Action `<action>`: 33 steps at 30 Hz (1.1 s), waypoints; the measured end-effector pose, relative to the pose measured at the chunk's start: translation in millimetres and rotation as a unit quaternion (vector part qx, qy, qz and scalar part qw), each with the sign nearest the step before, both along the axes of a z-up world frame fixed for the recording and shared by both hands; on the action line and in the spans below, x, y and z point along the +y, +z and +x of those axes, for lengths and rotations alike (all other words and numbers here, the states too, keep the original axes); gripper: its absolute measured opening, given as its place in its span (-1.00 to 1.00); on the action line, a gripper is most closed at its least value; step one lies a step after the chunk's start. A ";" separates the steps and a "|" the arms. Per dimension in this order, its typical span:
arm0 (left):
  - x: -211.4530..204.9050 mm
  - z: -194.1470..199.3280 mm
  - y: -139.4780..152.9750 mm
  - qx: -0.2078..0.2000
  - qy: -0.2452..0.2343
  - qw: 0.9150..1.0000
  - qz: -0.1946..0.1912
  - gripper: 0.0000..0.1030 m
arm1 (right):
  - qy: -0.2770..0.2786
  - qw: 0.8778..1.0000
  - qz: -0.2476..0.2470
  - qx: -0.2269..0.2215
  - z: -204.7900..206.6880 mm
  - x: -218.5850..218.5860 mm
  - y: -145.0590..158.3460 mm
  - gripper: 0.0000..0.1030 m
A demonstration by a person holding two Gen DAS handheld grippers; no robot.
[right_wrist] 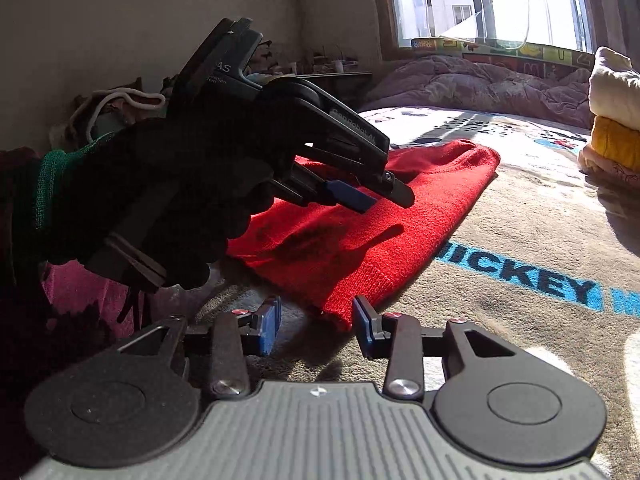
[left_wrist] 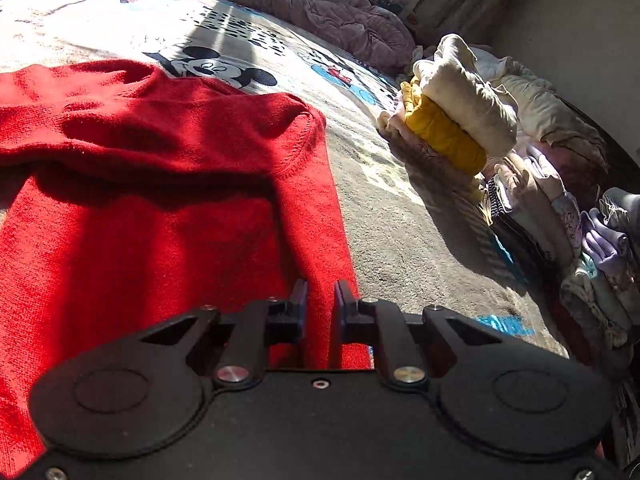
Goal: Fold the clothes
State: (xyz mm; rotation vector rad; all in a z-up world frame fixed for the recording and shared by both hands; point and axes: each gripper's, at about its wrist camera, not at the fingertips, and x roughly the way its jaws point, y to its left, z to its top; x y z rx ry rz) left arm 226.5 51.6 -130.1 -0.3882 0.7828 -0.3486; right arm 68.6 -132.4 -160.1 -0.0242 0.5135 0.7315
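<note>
Folded stack (left_wrist: 452, 120) right of sweater (left_wrist: 160, 200)

**Sweater spread on the blanket, stacks at the right**

The sweater (left_wrist: 160, 184) lay on the blanket (left_wrist: 400, 220), filling the left and centre of the left wrist view, its upper part folded over the lower. The left gripper (left_wrist: 320, 300) stood at bottom centre, over the sweater's right edge. A stack of folded clothes (left_wrist: 452, 108) sat on the blanket at middle right, with a pile of clothes (left_wrist: 560, 220) below it along the right edge. A quilt (left_wrist: 320, 12) lay behind, across the top. In the right wrist view, the right gripper (right_wrist: 316, 322) sat at bottom centre, just before the sweater's near corner.
</note>
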 end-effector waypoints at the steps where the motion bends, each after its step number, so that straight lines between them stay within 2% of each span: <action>1: 1.7 -0.9 2.0 -0.006 0.003 1.000 0.002 -0.93 | 0.002 1.000 0.001 -0.002 -0.3 0.6 0.7 -0.21; 3: 7.5 -4.1 3.3 -0.013 0.014 1.000 0.009 -0.93 | 0.004 1.000 0.006 -0.007 -0.2 0.6 2.7 -0.20; 6: 7.6 2.9 -13.9 0.026 0.003 0.999 0.035 -0.89 | -0.002 1.000 0.016 -0.018 2.1 -2.2 6.6 -0.17; 7: 9.3 2.7 -14.1 0.028 -0.001 0.999 0.033 -0.85 | -0.005 1.000 0.019 -0.021 4.7 -2.9 7.8 -0.17; 9: 12.9 0.2 -7.5 0.018 -0.005 0.999 0.033 -0.41 | -0.009 0.999 0.019 -0.026 12.6 -3.0 9.2 -0.17; 11: 12.3 0.3 2.8 0.000 -0.003 0.998 0.060 -0.41 | -0.012 0.999 0.017 -0.033 21.0 -1.9 10.8 -0.17; 14: 8.9 13.3 20.7 -0.025 -0.011 0.997 0.077 -0.41 | -0.008 0.999 0.017 -0.040 33.4 4.0 9.9 -0.16; 16: 3.2 31.1 31.0 -0.042 -0.020 0.995 0.084 -0.41 | 0.001 0.999 0.016 -0.036 43.0 11.7 4.6 -0.11; 19: -12.3 66.5 39.9 -0.061 -0.037 0.992 0.108 -0.41 | 0.013 1.000 0.016 0.004 54.1 19.7 -10.8 -0.03; 24: -44.8 135.0 36.6 -0.074 -0.056 0.989 0.116 -0.41 | 0.034 0.999 0.025 0.006 48.4 22.1 -18.2 0.21; 26: -57.9 159.6 32.5 -0.079 -0.058 0.988 0.118 -0.41 | 0.040 0.999 0.035 0.008 48.6 20.1 -20.2 0.24; 28: -64.7 182.7 21.1 -0.064 -0.035 0.987 0.142 -0.41 | 0.047 0.998 0.047 0.014 50.9 17.6 -21.3 0.32; 30: -62.8 207.6 -4.1 0.007 0.012 0.982 0.186 -0.33 | 0.052 0.997 0.059 0.020 53.0 15.1 -22.3 0.34; 33: -48.7 211.2 -8.3 0.014 0.026 0.989 0.147 -0.26 | 0.057 0.996 0.069 0.028 54.5 12.9 -23.4 0.35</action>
